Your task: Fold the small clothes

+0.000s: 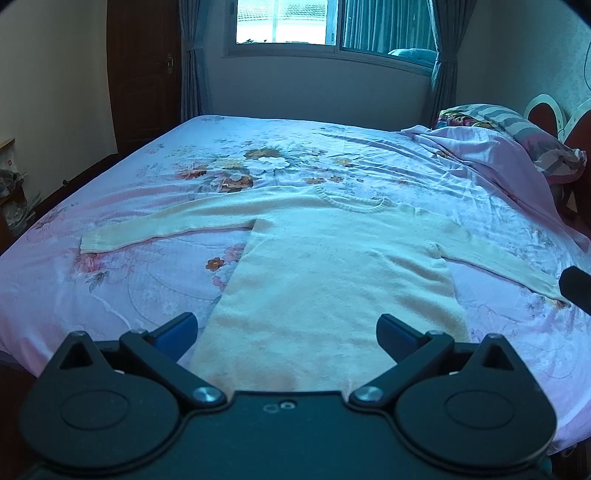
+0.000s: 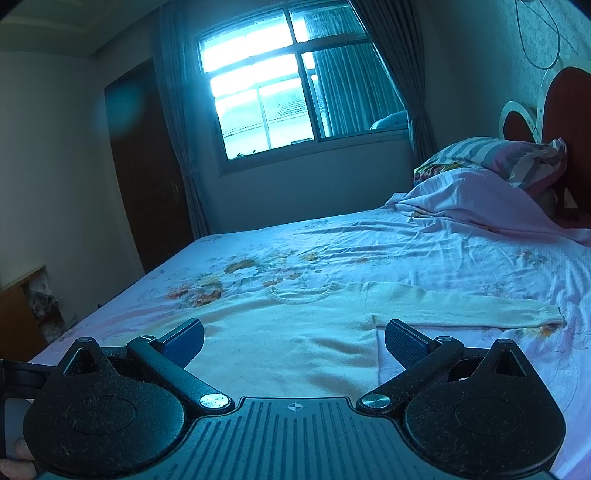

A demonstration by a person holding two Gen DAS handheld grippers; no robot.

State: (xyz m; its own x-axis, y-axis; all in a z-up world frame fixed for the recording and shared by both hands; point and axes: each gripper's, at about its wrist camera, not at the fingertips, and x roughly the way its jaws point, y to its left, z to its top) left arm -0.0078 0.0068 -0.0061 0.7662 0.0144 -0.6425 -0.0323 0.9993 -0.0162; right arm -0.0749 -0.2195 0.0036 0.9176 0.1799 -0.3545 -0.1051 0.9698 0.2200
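- A small cream knitted long-sleeved sweater lies flat on the pink floral bedsheet, hem toward the near edge of the bed, ribbed round neckline toward the far edge under the window
- Both sleeves are spread straight out to the sides; one cuff points toward the left edge of the bed, the other toward the pillow end, where a rumpled pink quilt and a striped pillow are heaped
- No fold shows anywhere in the garment, so the folding appears not yet begun; the laying-out looks done
- The left gripper hovers above the hem near the bed's near edge, jaws spread wide and holding nothing
- The right gripper hangs over the body close to the armpit of the sleeve on that side, jaws likewise spread and empty
- Judged left to do: bring each sleeve in across the body, then double the body from hem toward neckline
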